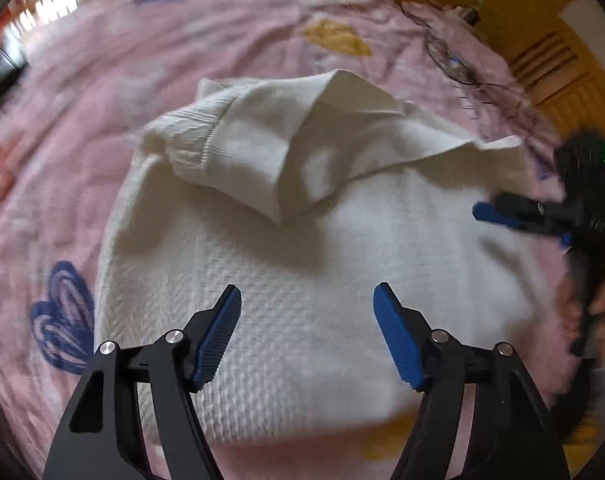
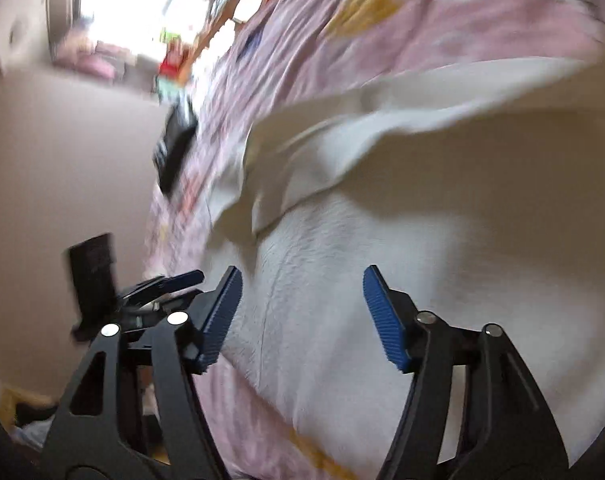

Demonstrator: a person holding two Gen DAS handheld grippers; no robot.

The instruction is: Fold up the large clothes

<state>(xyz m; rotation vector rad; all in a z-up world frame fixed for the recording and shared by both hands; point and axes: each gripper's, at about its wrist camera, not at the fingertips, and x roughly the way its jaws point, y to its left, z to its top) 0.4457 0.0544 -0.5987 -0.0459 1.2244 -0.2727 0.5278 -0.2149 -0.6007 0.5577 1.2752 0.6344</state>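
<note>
Pink bedspread (image 1: 230,36) across the whole bed, printed with a blue heart (image 1: 64,316) at left, a yellow shape (image 1: 336,38) farther back, and a short blue printed mark near the far edge, too blurred to read. Wooden railing and bright window beyond the bed; yellow wood panels at far right.

White garment (image 1: 302,280), waffle-textured, flat on the bedspread in mid-frame, one sleeve (image 1: 242,148) folded across its upper part, ribbed cuff pointing left. No label or brand legible on the cloth.

Left gripper (image 1: 307,332) low over the garment's near half, blue ribbed pads (image 1: 218,336) well apart, nothing between them, not pressing the cloth. Right gripper (image 1: 502,216) at the garment's right edge, blurred, seen side-on there.

Right wrist view strongly tilted and smeared: right gripper (image 2: 302,316) with jaws spread wide, garment (image 2: 382,280) beneath and between the fingers but ungripped. Left gripper (image 2: 170,284) just beside its left finger. Dark flat object (image 2: 174,148) near the bed's edge, unidentifiable through blur. Plain beige wall at left.
</note>
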